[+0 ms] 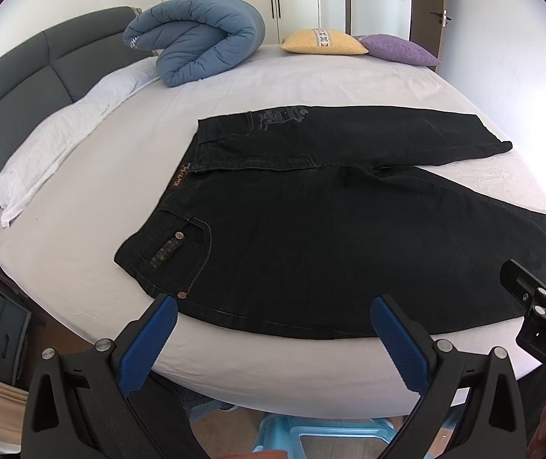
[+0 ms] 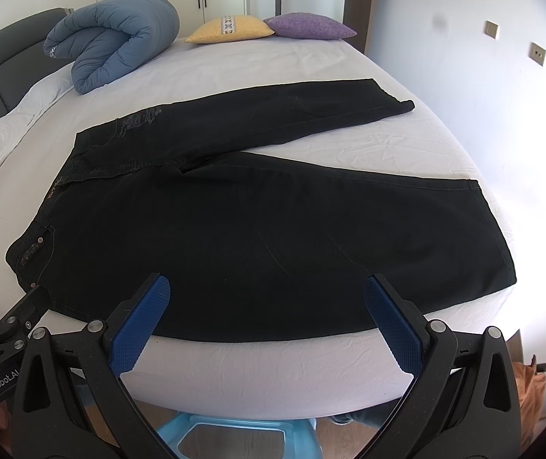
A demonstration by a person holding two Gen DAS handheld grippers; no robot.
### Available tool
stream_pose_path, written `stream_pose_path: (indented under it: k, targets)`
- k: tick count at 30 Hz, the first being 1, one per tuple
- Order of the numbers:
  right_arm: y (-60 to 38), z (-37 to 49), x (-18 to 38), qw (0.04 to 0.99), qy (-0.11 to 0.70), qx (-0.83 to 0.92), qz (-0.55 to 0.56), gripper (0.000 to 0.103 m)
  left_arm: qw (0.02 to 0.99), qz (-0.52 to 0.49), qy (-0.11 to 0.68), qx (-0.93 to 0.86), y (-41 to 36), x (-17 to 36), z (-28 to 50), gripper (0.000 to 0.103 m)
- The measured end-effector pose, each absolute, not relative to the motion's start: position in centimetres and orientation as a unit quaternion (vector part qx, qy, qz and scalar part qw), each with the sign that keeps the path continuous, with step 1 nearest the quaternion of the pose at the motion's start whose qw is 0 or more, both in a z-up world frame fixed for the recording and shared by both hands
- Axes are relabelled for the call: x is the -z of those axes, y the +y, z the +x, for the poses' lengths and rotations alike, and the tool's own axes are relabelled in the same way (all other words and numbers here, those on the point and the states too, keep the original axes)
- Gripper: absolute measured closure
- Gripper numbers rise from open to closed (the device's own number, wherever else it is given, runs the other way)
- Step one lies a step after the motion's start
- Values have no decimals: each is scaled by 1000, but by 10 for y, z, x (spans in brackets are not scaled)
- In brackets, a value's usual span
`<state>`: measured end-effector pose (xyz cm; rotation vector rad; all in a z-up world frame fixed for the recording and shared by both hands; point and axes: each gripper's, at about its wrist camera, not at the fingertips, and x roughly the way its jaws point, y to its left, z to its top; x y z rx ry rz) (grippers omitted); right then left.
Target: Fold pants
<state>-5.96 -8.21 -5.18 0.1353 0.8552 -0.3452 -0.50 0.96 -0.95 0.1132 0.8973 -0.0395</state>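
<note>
A: How far along?

B: Nothing folded. The pants [image 1: 311,229] lie flat along the bed's [image 1: 234,84] near edge, 2 legs apart.

A: Claws?

B: Left gripper [image 1: 273,329] and right gripper [image 2: 267,306] both spread, empty.

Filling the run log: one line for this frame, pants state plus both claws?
pants: black, flat on bed, legs spread, unfolded | left claw: open, at near edge, empty | right claw: open, at near edge, empty

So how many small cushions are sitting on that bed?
2, side by side at the far edge of the bed: a yellow square cushion and, to its right, a purple fabric cushion. Others could be out of view.
</note>
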Motion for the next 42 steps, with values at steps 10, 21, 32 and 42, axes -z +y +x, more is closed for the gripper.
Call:
stream_pose_path:
  k: [10, 21, 32, 42]
  targets:
    - [-76, -45, 57, 893, 419, 158, 52, 0, 908, 63, 414, 21, 9, 6, 12, 0]
    - [-72, 33, 34, 908, 412, 83, 2, 0, 914, 85, 391, 59, 39, -14, 96, 0]
    - [-100, 157, 5, 924, 380, -45, -19, 0, 884, 72, 422, 186, 73, -1, 219, 0]
    - [-119, 274, 7, 895, 393, -169, -126, 29, 840, 208, 444, 233, 64, 32, 404, 0]
